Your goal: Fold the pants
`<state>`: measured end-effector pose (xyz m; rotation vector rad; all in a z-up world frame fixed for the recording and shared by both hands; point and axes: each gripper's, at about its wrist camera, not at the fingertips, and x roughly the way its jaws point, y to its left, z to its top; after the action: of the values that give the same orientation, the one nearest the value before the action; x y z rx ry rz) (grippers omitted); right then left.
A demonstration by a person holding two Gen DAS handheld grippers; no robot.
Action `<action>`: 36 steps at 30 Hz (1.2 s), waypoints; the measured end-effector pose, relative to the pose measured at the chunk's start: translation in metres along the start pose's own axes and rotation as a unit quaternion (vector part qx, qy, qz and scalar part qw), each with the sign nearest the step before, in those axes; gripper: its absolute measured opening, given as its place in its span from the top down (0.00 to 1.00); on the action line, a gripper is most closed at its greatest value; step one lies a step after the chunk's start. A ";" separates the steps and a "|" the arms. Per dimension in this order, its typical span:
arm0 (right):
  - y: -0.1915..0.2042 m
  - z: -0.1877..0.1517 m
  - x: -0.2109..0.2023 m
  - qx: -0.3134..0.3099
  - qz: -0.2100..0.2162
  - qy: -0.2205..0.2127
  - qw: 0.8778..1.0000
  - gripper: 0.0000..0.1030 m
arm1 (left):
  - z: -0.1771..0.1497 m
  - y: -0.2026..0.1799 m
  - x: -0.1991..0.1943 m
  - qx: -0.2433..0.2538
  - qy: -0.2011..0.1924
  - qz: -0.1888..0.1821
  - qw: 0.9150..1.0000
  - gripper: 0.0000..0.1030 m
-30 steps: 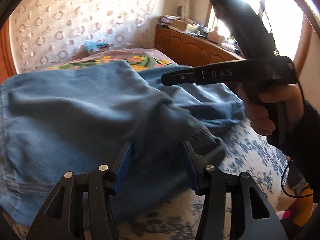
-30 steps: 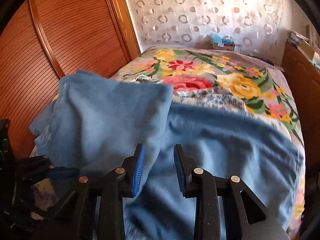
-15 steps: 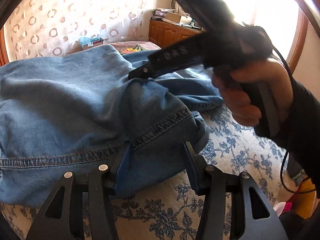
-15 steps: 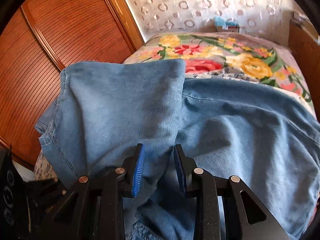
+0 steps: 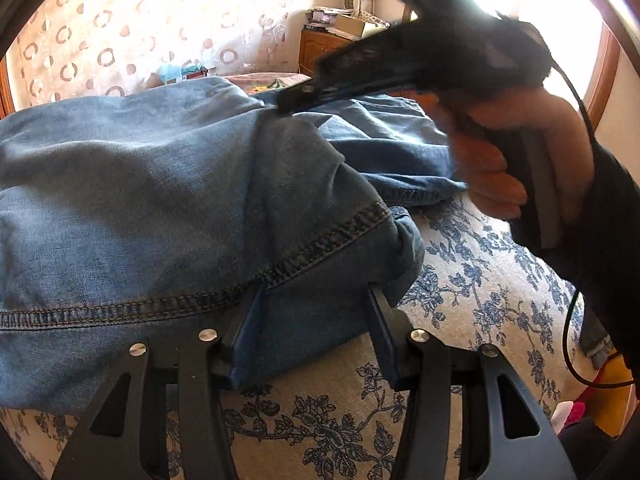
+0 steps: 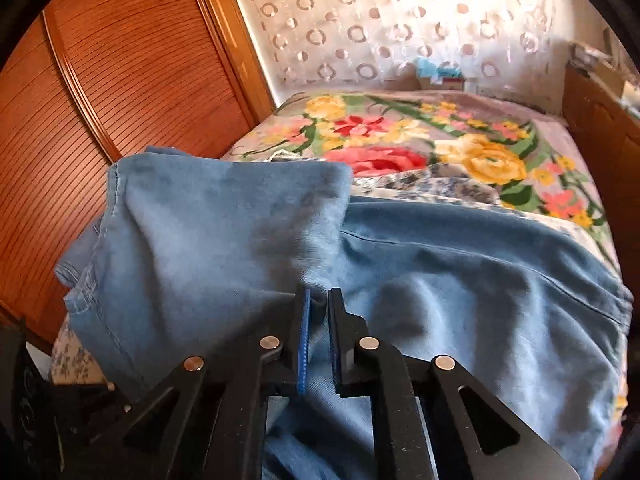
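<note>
A pair of blue jeans (image 5: pixel 152 200) is spread across the bed, seen from the left wrist camera as a broad mass of denim with a double-stitched seam (image 5: pixel 304 258) running across it. The jeans are laid on a white bedspread with a blue flower print (image 5: pixel 472 292). The left gripper (image 5: pixel 314 312) is held low at the near edge of the denim; its fingers (image 5: pixel 250 320) are set wide apart, and a fold of the cloth lies between them without being pinched. To the right in that view, the right gripper (image 5: pixel 304 98) is seen from the side, held in a bare right hand (image 5: pixel 520 152), with its tip down at the top of the denim. A wooden cabinet (image 5: pixel 320 46) is seen beyond, against the far wall.

In the right wrist camera, a ribbed wooden wardrobe door (image 6: pixel 100 112) fills the left side. A folded-over section of the jeans (image 6: pixel 208 232) is raised beside it, and the rest of the garment is spread to the right. The right gripper (image 6: pixel 318 304) is brought nearly together on a ridge of the denim, which is pinched between its blue-padded fingers (image 6: pixel 303 332). Farther back, a blanket with large red and yellow flowers (image 6: pixel 420 144) covers the bed, and a curtain patterned with rings (image 6: pixel 380 24) hangs behind it.
</note>
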<state>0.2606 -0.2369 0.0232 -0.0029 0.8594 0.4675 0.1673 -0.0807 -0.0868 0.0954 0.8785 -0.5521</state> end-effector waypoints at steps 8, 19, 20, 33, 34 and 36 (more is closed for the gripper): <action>-0.003 -0.051 -0.061 0.004 -0.056 -0.033 0.998 0.62 | 0.008 0.012 -0.015 -0.015 -0.013 0.005 1.000 0.47; -0.020 -0.126 -0.116 0.031 -0.136 -0.026 0.990 0.57 | 0.019 0.016 -0.022 -0.006 -0.040 0.035 0.999 0.23; -0.022 -0.129 -0.118 0.034 -0.143 -0.024 0.989 0.55 | 0.020 0.015 -0.022 -0.004 -0.040 0.037 0.999 0.23; -0.073 -0.160 -0.127 0.062 -0.201 0.011 0.978 0.51 | 0.022 0.013 -0.015 0.004 -0.031 0.050 0.998 0.23; -0.076 -0.159 -0.125 0.064 -0.203 0.013 0.977 0.51 | 0.023 0.013 -0.015 0.003 -0.031 0.050 0.998 0.23; -0.081 -0.156 -0.120 0.065 -0.205 0.016 0.976 0.51 | 0.024 0.015 -0.015 0.001 -0.033 0.052 0.998 0.23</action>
<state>0.1121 -0.3860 -0.0071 -0.0668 0.8922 0.0238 0.1838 -0.0688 -0.0619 0.1238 0.8045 -0.4559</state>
